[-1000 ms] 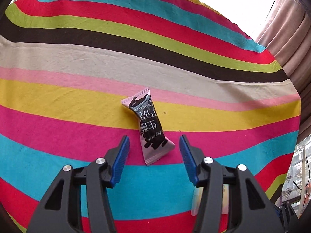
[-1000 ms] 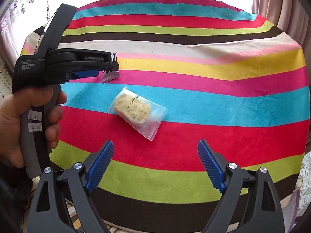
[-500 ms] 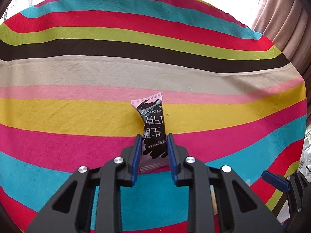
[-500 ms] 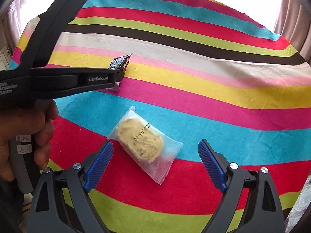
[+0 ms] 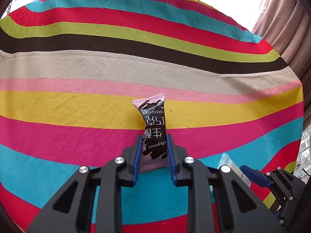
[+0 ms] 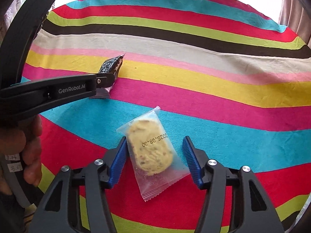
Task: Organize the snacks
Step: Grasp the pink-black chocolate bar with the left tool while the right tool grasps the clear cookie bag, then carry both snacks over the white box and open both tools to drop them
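A striped cloth (image 5: pixel 77 101) in bands of red, teal, green, black, beige, pink and yellow covered the table, with a brown curtain (image 5: pixel 279 25) at its far right edge. The left claw (image 5: pixel 153 151) reached low and forward over the teal and magenta bands, its blue pads pressed against both sides of a chocolate bar (image 5: pixel 153 134), a slim pink-and-black wrapper with white lettering whose far end stuck out past the fingertips over the yellow stripe. In the right wrist view the same claw (image 6: pixel 105 81) came in from the left, gripped by the person's left hand (image 6: pixel 29 145), and the bar (image 6: pixel 110 66) showed tilted up from its grasp. The right claw (image 6: pixel 155 153) pointed down at the cloth with its jaws parted wide, holding nothing. Between its fingers lay a cookie packet (image 6: pixel 153 151), a clear wrapper around a pale oval biscuit stamped with a date; the left pad sat just beside the packet's edge, while the right pad stood apart from it.
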`<state>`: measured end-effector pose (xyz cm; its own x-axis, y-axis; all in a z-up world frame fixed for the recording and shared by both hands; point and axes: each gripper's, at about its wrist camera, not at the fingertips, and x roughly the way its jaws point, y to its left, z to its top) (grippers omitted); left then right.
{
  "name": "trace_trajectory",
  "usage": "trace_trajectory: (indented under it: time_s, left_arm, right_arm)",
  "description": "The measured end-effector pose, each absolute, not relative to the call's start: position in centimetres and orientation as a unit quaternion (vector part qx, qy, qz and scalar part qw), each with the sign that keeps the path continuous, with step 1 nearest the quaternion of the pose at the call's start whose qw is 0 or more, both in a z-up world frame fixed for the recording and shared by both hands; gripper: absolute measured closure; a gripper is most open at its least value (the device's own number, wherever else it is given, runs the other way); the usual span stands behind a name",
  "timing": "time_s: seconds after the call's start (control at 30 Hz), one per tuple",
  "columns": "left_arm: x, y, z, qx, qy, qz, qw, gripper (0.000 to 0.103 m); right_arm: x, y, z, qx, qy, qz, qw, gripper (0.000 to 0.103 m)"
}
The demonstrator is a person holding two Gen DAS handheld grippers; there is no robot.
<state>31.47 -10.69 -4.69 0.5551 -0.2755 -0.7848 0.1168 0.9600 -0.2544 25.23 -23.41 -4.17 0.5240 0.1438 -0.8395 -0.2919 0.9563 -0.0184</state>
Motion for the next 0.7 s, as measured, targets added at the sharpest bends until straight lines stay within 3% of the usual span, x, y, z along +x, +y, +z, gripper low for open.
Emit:
trace_trajectory:
  time_s: [0.17,0.7]
  left_arm:
    - [30.6,-10.6,-4.5,-0.082,0.460,-0.109,0.878,0.079]
    - [25.6,-11.6,-3.6,-0.073,0.465,-0.132,0.872,0.080]
  right_arm:
    - [24.5,-23.7,-4.1,-0.069,0.470,0.116,0.872,0.066]
    - [20.5,-24.9,-3.9,-0.062,0.480,0.089,0.870,0.068]
